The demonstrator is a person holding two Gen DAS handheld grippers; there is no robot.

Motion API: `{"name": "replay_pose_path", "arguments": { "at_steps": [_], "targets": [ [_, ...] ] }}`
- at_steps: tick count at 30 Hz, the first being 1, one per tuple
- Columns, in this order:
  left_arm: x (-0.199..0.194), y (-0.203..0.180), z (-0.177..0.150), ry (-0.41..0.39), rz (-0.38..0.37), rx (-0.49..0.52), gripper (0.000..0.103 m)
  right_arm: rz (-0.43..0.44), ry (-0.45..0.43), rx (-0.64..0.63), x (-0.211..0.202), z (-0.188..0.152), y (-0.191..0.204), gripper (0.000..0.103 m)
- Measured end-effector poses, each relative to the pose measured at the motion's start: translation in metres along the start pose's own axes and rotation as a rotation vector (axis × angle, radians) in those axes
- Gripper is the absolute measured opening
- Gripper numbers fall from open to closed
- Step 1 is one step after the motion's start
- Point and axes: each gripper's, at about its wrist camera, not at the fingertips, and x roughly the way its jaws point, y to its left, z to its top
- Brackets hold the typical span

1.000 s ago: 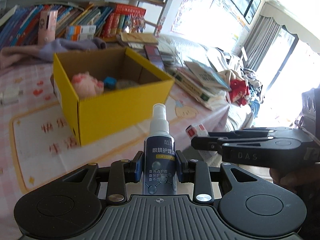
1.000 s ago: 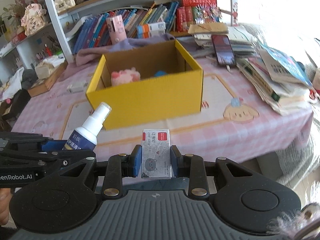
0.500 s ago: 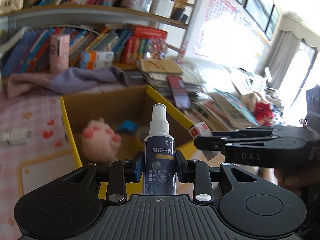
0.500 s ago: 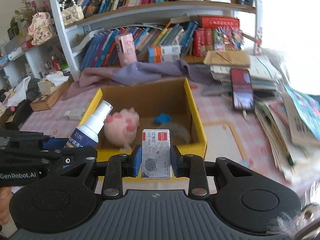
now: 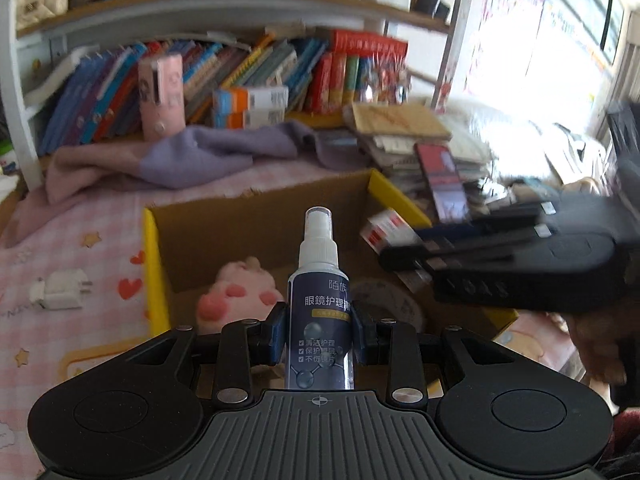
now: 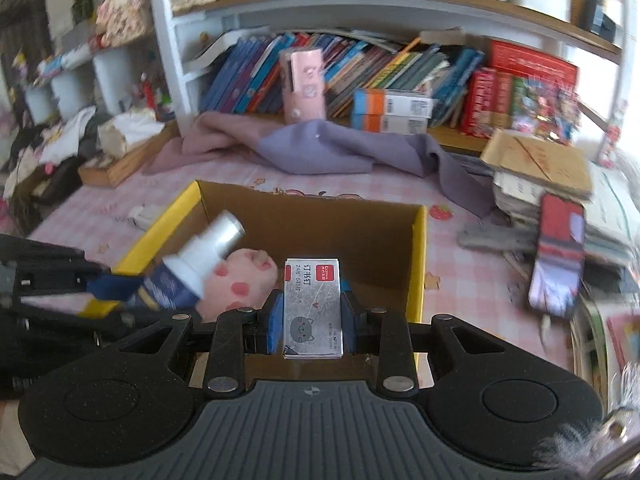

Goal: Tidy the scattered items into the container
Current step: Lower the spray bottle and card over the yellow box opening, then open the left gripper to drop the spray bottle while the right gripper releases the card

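The left tool [image 5: 318, 334] is clamped on a small spray bottle [image 5: 320, 320], pads pressing the labelled body about halfway up, with the white nozzle upright above them. That looks like a light, stiff plastic cylinder, probably smooth enough to twist in the grip, so the mid-body hold below the narrow neck seems the sensible place. The right tool [image 6: 308, 322] is closed on a flat staple box [image 6: 313, 308], held by its two long edges; it is likely light cardboard, rigid enough but easy to dent if squeezed hard. Both tools tilt downward, side by side, over the open yellow box [image 6: 418, 264] on the pink checked desk [image 5: 72, 248]. Inside the box lie a pink plush toy [image 5: 240, 294] and a roll of tape [image 5: 390, 304]. A white plug adapter [image 5: 60, 292] sits on the cloth left of the box.
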Motion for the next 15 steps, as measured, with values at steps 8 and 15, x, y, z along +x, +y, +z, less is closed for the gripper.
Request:
{"name": "replay_pose_path", "arguments": {
  "at_steps": [8, 15],
  "targets": [
    [0.046, 0.006, 0.001, 0.139, 0.024, -0.066, 0.031, 0.067, 0.132, -0.091, 0.065, 0.028, -0.015, 0.028],
    [0.058, 0.002, 0.004, 0.143, 0.033, -0.066, 0.031, 0.114, 0.2, -0.145, 0.088, 0.027, -0.01, 0.028]
  ]
}}
